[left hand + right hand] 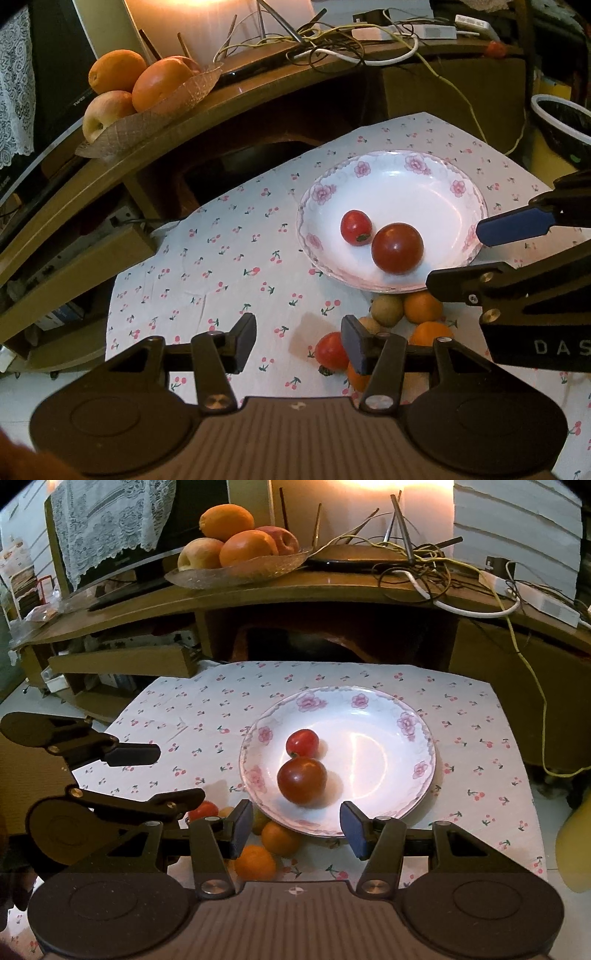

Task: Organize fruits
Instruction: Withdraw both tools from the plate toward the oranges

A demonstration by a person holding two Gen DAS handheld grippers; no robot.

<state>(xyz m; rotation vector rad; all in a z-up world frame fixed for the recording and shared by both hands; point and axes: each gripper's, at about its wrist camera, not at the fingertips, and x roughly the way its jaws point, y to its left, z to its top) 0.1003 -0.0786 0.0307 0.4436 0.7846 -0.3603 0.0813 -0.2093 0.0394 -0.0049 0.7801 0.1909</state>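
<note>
A white floral plate (424,177) (391,716) on the cherry-print cloth holds a small red tomato (355,226) (302,742) and a larger dark red tomato (397,248) (302,780). Loose fruit lies by the plate's near rim: a red tomato (330,349) (202,809), oranges (423,305) (280,837) (255,862) and a brownish fruit (386,309). My left gripper (298,341) is open and empty just left of this fruit; it also shows in the right wrist view (168,775). My right gripper (291,827) is open and empty over the plate's near rim; it also shows in the left wrist view (476,254).
A glass dish (155,110) (236,570) of oranges and apples sits on the wooden shelf (258,92) behind. Tangled cables (332,40) (424,565) and a power strip (532,594) lie on the shelf. A screen with a lace cover (110,520) stands at left.
</note>
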